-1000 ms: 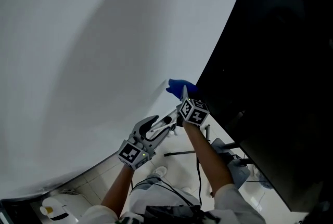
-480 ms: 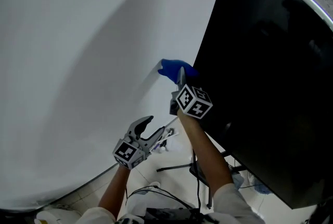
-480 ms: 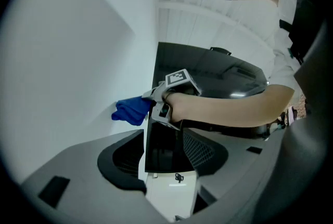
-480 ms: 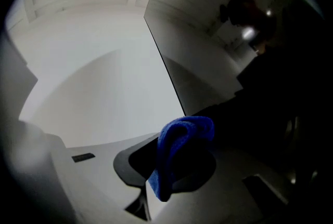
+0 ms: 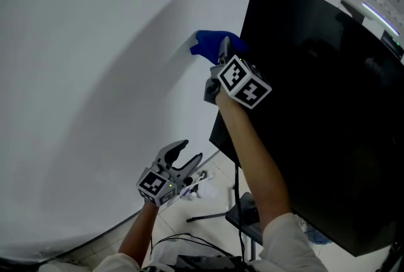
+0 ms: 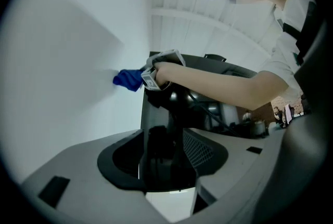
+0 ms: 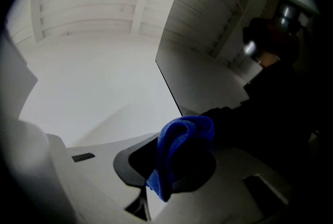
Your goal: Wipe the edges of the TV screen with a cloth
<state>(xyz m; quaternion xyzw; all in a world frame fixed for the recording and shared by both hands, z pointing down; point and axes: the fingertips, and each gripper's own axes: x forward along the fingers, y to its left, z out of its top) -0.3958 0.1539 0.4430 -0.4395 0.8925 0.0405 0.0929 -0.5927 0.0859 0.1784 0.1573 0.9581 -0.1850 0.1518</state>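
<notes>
The black TV screen point(image 5: 315, 106) fills the right of the head view. My right gripper point(image 5: 222, 55) is shut on a bunched blue cloth point(image 5: 211, 45), which it presses against the screen's left edge near the upper corner. In the right gripper view the cloth point(image 7: 179, 153) bulges between the jaws, beside the thin dark edge of the TV point(image 7: 169, 88). My left gripper point(image 5: 184, 157) hangs lower, left of the screen, open and holding nothing. Its own view looks up at the cloth point(image 6: 127, 79) and the right gripper point(image 6: 152, 75).
A plain white wall point(image 5: 95, 75) stands behind and left of the TV. Below on the tiled floor are the dark stand legs point(image 5: 211, 215), cables and a small white object point(image 5: 205, 190). A person's bare forearm point(image 5: 249, 151) runs along the screen's lower left.
My right gripper has slid the blue cloth upward along the TV's left edge. The left gripper has dropped slightly away from it and stays low.
</notes>
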